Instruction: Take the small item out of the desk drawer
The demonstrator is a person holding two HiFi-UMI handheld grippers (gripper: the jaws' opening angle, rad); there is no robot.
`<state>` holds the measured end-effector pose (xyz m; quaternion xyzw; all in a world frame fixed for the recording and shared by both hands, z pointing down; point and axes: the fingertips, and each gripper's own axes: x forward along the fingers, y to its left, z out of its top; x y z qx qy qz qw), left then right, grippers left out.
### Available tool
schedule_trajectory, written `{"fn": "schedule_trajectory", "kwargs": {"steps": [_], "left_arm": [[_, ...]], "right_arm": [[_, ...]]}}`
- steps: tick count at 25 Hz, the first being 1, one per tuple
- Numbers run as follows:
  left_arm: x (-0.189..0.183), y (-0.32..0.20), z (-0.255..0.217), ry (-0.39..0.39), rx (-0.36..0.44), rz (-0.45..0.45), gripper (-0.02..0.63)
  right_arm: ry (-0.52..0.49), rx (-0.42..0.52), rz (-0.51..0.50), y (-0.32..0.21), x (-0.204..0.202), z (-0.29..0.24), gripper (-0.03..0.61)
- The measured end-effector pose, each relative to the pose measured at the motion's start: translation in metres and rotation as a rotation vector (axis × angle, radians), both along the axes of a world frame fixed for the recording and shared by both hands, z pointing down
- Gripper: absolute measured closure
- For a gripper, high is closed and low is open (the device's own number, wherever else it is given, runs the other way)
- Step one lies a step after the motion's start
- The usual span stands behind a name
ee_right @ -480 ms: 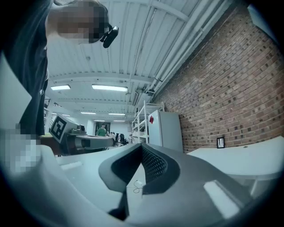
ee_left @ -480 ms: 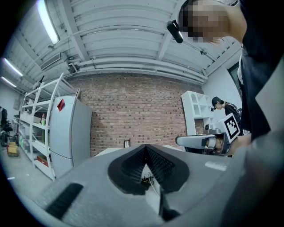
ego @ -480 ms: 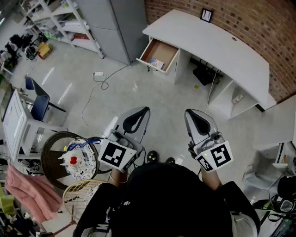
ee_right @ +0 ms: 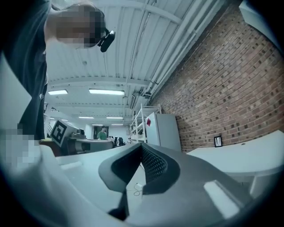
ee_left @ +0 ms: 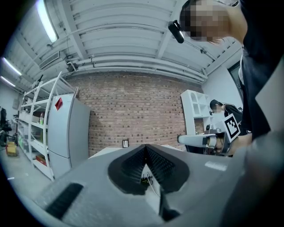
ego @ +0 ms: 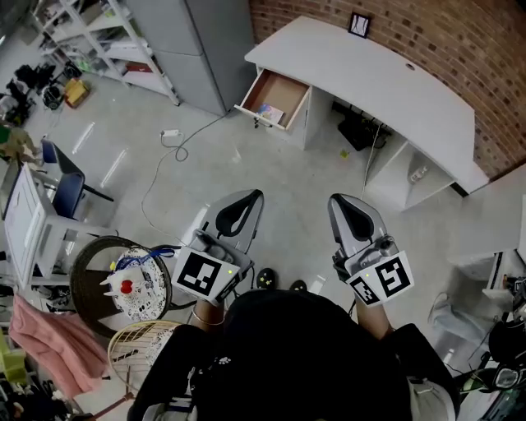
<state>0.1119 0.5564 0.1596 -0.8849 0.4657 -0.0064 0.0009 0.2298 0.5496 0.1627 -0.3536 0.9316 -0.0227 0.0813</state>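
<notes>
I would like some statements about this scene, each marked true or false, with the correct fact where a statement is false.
1. The desk drawer is open. True.
2. The left claw holds the small item. False: it is shut and empty; the small item lies in the desk drawer.
3. The right claw is shut. True.
4. The desk stands against a wooden wall. False: the wall is brick.

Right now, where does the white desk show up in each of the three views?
Head view: white desk along the top, centre to right, its drawer open at the left end.
Left gripper view: pale strip at centre left, under the small black frame.
Right gripper view: lower right, below the brick wall.
Shared landmark: that frame at the desk's back edge.
</notes>
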Motion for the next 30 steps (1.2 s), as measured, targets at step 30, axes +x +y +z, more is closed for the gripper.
{"fn": "schedule_trajectory", "kwargs": {"steps": [30], "left_arm": [[-0.022,-0.103,0.029,-0.007,-0.024,-0.001,0.615]], "right_arm": [[0.027,-0.026,0.060,-0.082,0.012,0.029,0.571]]}}
